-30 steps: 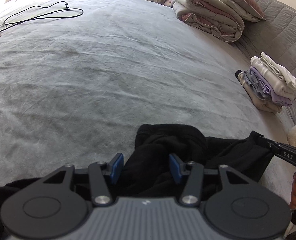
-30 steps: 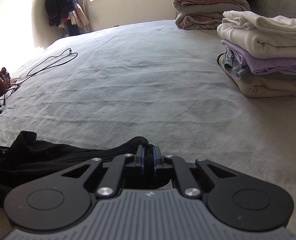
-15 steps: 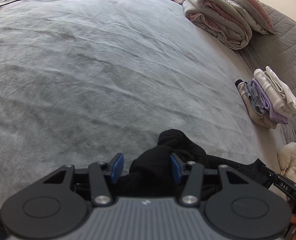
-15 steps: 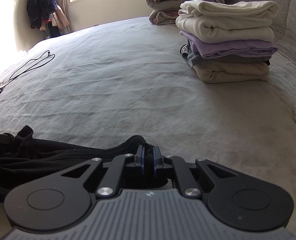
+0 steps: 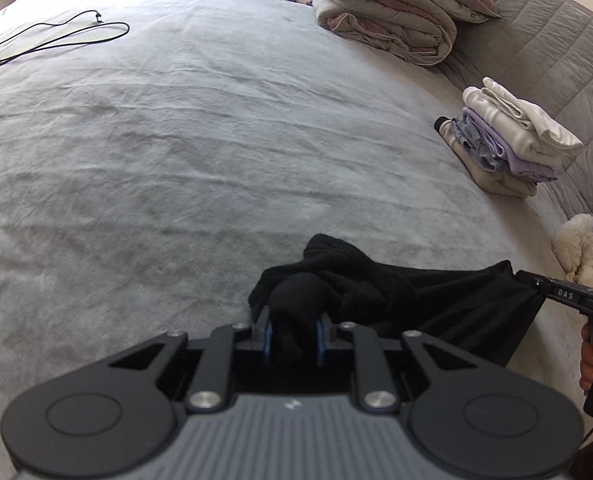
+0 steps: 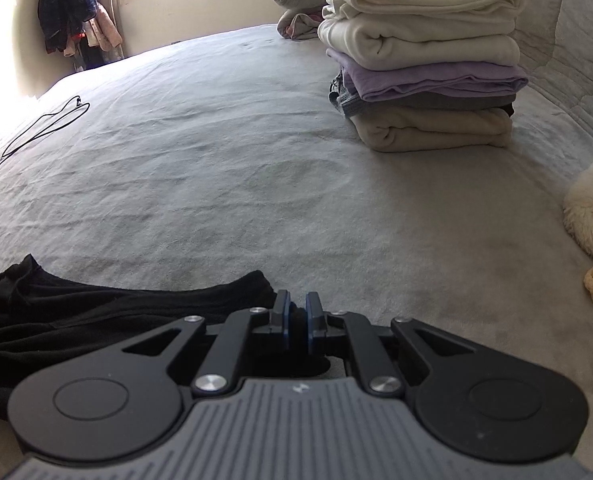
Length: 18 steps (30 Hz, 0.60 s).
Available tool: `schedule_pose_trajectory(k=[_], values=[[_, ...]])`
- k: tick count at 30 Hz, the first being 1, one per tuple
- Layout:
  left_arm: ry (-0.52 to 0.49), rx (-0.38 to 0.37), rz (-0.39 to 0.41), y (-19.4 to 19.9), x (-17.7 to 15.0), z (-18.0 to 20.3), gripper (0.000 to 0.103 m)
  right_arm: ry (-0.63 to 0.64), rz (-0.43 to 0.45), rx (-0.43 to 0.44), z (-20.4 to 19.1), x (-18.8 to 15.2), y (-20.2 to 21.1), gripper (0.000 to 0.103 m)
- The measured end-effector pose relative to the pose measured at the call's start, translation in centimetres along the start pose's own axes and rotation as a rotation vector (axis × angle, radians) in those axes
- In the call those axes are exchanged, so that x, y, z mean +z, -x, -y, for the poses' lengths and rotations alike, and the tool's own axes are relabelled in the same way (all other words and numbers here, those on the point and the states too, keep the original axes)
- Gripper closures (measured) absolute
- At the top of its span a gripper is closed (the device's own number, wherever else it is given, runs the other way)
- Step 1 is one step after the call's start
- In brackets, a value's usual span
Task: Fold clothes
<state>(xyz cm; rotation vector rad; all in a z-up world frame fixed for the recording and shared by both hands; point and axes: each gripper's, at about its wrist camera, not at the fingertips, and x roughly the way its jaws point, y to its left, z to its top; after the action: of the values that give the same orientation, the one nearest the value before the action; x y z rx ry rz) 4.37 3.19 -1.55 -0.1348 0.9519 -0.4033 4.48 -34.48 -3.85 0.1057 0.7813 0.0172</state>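
Observation:
A black garment [image 5: 380, 292] lies bunched on the grey bed near its front edge. My left gripper [image 5: 293, 338] is shut on a thick fold of it. My right gripper [image 6: 296, 322] is shut on the garment's [image 6: 96, 316] other edge, the cloth stretching away to the left. The right gripper also shows at the right edge of the left wrist view [image 5: 536, 282], pinching the garment's corner.
A stack of folded clothes [image 6: 424, 68] sits at the right by the padded headboard [image 5: 544, 60]. Folded duvets [image 5: 380, 12] lie at the far end. A black cable [image 5: 56, 40] lies at the far left. A fluffy toy [image 6: 592, 208] is at the right.
My left gripper has closed from open onto a fold of the black garment. The right gripper has kept its hold and swung towards the folded stack.

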Motion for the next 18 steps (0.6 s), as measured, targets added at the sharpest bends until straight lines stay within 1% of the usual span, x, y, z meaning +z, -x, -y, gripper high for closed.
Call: schedule_pose_trajectory(k=[5,7,12,14,15,16,17,18], values=[[-0.129,-0.069,-0.026,2.0,-1.8,1.4,0.084,0.000,-0.007,0.011,0.1,-0.2,0.7,0.095],[-0.176,-0.103,-0.058,2.2,-2.8,1.9,0.083,0.002,-0.016,0.013,0.2,-0.4,0.9,0.095],[-0.295,-0.147,-0.116,2.6,-4.6,3.0,0.082,0.004,-0.056,0.025,0.6,-1.3,1.1,0.095],[-0.314,-0.162,-0.117,3.0,-4.7,3.0,0.078,0.001,-0.071,0.038,0.8,-1.6,1.2,0.092],[-0.307,-0.175,-0.114,3.2,-4.5,2.9,0.074,-0.001,-0.075,0.043,1.0,-1.8,1.3,0.090],[-0.296,-0.190,-0.109,3.4,-4.4,2.6,0.070,-0.005,-0.075,0.045,1.1,-1.8,1.4,0.089],[-0.273,-0.209,-0.098,3.6,-4.0,2.3,0.068,-0.012,-0.074,0.047,1.2,-1.9,1.5,0.086],[-0.247,-0.228,-0.086,3.8,-3.7,1.9,0.064,-0.022,-0.073,0.052,1.5,-1.9,1.7,0.086]])
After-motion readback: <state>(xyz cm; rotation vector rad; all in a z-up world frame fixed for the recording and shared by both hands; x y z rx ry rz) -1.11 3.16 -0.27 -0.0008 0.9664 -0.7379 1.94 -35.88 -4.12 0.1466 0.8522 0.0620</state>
